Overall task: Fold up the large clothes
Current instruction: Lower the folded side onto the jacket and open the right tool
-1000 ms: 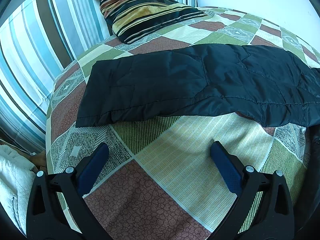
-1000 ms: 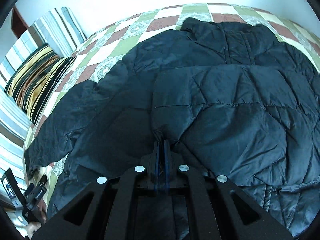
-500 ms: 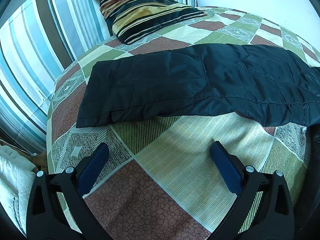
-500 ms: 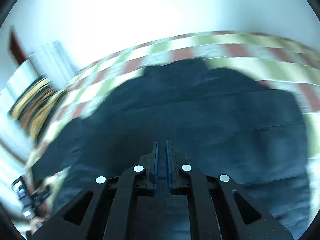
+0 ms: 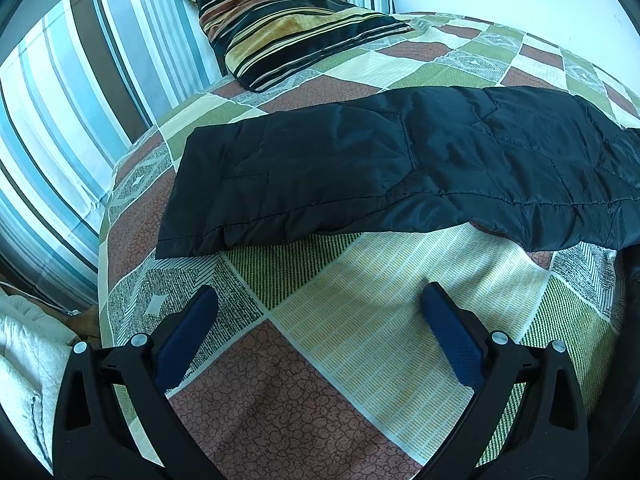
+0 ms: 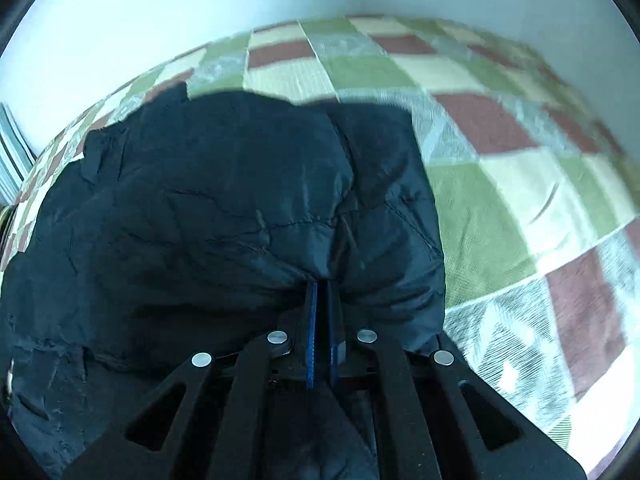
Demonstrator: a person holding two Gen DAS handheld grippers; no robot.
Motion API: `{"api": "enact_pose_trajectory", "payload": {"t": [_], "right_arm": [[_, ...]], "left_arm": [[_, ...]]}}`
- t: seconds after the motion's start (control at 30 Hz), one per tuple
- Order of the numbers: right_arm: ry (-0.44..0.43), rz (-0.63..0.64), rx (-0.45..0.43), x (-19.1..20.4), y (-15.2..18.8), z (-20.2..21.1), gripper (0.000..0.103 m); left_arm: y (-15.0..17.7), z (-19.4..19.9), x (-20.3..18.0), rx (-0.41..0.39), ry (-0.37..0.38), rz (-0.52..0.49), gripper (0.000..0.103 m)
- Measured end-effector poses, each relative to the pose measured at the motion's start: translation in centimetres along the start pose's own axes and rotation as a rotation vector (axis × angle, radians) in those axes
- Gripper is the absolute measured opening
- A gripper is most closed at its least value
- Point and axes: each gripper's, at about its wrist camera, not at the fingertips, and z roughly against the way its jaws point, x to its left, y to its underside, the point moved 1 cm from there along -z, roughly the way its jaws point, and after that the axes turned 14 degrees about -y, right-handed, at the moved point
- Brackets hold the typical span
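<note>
Over the bedspread (image 5: 360, 320), left gripper (image 5: 320, 316) gapes empty; right gripper (image 6: 322, 292) pinches the black jacket (image 6: 200, 220).

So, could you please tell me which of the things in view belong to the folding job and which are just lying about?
Part of the job:
- black quilted jacket
- right gripper, shut on the jacket
- left gripper, open over the bedspread

Just lying about:
- striped pillow
- white bedding beside the bed

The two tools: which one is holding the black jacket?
The right tool: its blue pads are shut on a fold of the black jacket. The left tool is open above the bedspread.
</note>
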Motion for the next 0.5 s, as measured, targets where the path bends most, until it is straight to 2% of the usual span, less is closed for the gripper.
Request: {"api": "enact_pose_trajectory", "payload": {"t": [0.07,0.2,0.37,0.5], "right_arm": [[-0.009,-0.007,-0.047,0.2,-1.1,0.8,0.004],[0.007,-0.036,-0.070,-0.7,-3.7,0.0,0.005],[0.032,-0.066,0.007,-2.2,-4.3,-4.4,0.005],[0.048,-0.049,-0.006,-2.2,-4.3,-4.8,0.005]], "left_arm": [[0.0,0.0,0.0,0.000,-0.002,-0.002,0.101],[0.0,0.1,0.0,-0.004,-0.009,-0.006,0.101],[0.1,0.1,-0.1,-0.004,-0.009,-0.006,0.101],[0.0,0.1,0.0,-0.005,-0.011,-0.007,0.101]]}}
